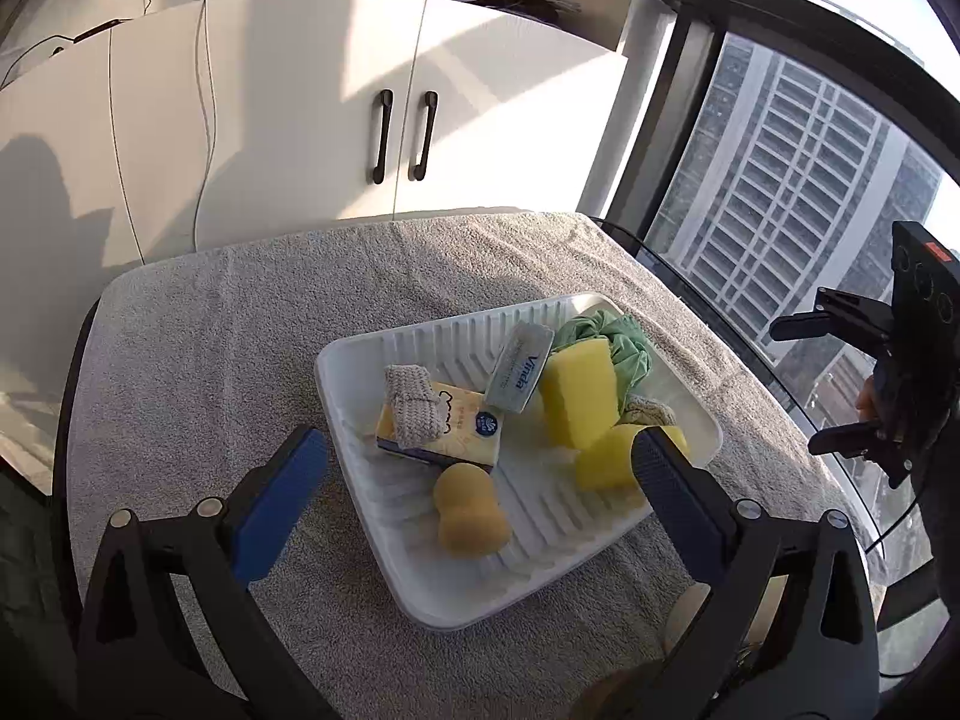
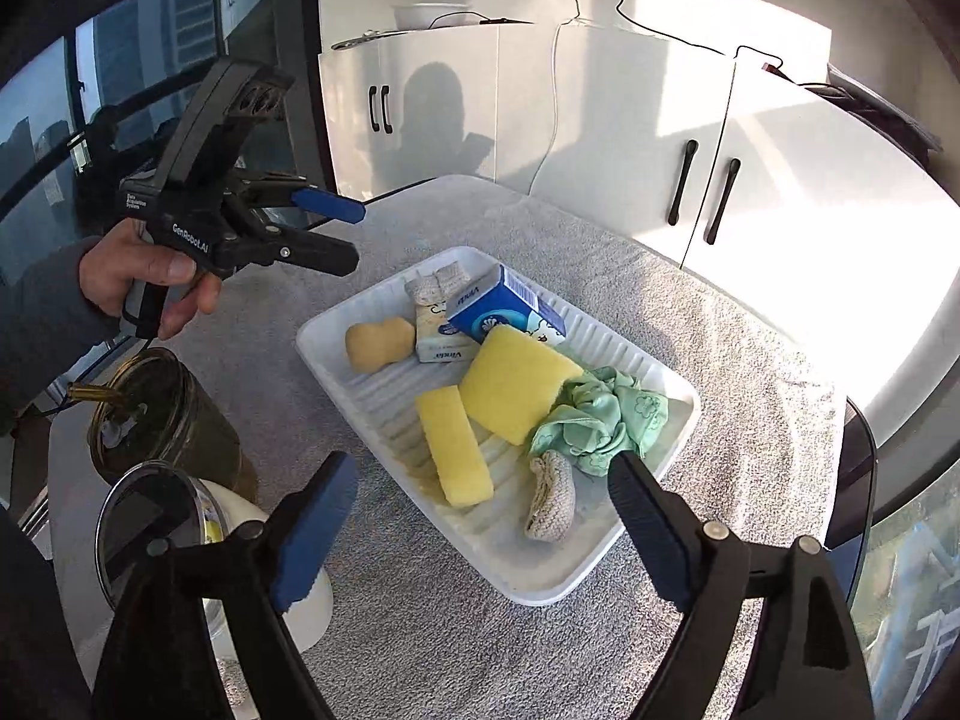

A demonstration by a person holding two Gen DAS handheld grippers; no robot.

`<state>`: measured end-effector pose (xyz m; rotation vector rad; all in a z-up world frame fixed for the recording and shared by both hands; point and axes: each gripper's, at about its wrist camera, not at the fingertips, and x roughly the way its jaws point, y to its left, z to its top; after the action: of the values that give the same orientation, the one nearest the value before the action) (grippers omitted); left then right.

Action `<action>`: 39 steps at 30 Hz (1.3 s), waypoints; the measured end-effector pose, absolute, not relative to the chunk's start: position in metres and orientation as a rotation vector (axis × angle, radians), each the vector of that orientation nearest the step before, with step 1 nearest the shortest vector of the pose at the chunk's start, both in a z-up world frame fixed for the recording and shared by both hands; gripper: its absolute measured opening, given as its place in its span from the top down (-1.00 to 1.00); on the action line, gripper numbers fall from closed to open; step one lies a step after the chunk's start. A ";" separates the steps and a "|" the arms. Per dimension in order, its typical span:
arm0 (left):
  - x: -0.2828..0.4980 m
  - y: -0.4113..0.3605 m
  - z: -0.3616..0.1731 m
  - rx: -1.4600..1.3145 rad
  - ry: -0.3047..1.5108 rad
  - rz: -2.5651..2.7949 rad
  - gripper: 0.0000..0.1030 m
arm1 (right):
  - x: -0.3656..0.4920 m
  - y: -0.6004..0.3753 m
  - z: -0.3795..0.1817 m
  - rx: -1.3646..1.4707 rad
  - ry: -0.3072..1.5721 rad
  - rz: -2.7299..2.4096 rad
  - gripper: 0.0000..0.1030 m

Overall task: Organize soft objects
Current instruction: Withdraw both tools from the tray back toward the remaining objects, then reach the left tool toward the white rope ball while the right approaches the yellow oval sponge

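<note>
grey towel (image 1: 300, 312) covers the table, and on it sits the white ridged tray (image 2: 336, 324) holding every soft thing in view. largest inside is the yellow sponge block (image 2: 516, 384), leaning on the crumpled green cloth (image 2: 606, 420); beside it lies a narrower yellow sponge slab (image 2: 453, 447). then the blue vinda tissue pack (image 2: 510, 306) propped on a pale tissue pack (image 2: 435, 336), the rounded tan sponge (image 2: 378, 345), and two small knitted grey pads, one (image 2: 552, 504) at the near rim, one (image 2: 438, 282) at the far end.

left gripper (image 1: 480, 456) and right gripper (image 2: 480, 498) both hang above the tray with jaws spread wide and nothing between them; neither touches anything.

judging by this, gathering looks done and the step is clearing away. to do it well, lift straight off without snagging the cloth or tipping the propped pack, and mind the glass jar (image 2: 162, 414) near the left hand (image 2: 144, 282).
</note>
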<state>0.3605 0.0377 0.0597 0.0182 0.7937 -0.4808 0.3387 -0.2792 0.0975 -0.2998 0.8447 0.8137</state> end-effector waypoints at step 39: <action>0.124 -0.032 -0.028 -0.019 0.885 -0.456 -1.00 | 0.085 -0.212 0.022 -0.050 0.897 0.538 -0.76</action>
<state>0.1238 -0.0316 -0.0283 -0.0187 0.8852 -0.4555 0.0853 -0.2117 0.0218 -0.0502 0.8974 0.5377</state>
